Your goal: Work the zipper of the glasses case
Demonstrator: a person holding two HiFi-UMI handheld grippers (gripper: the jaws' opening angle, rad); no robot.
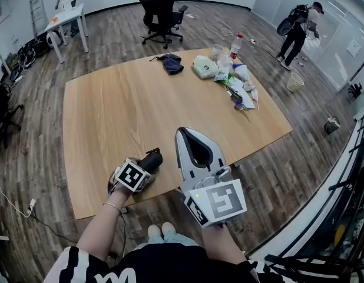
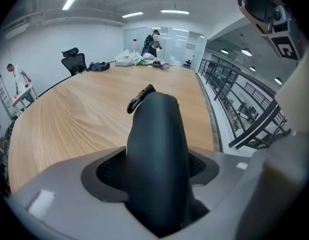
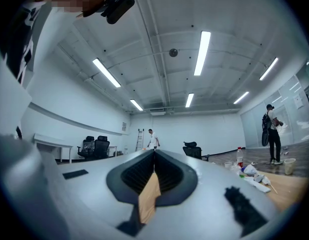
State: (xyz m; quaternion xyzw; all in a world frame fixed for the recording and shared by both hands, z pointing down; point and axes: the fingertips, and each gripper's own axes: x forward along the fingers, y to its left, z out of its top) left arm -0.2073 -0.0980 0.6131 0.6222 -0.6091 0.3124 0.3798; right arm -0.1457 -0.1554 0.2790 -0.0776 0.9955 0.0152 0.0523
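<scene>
The glasses case (image 2: 155, 139) was over the near edge of the table (image 1: 111, 111), clamped in the left gripper (image 1: 144, 167). Its long axis ran straight out along the jaws, with a small loop (image 2: 139, 98), probably the pull, at the far end. The right gripper (image 1: 183, 134) was pinched closed and empty just right of the case, so it looked like the one to go for the zipper.

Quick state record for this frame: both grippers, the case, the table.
left gripper: jaws closed on the glasses case
glasses case: black, sticks out past the jaws, small loop at its far end
right gripper: jaws together, nothing held, apart from the case
table: wooden, case at its near edge
clutter: bottle, cup and bags at the far side
</scene>
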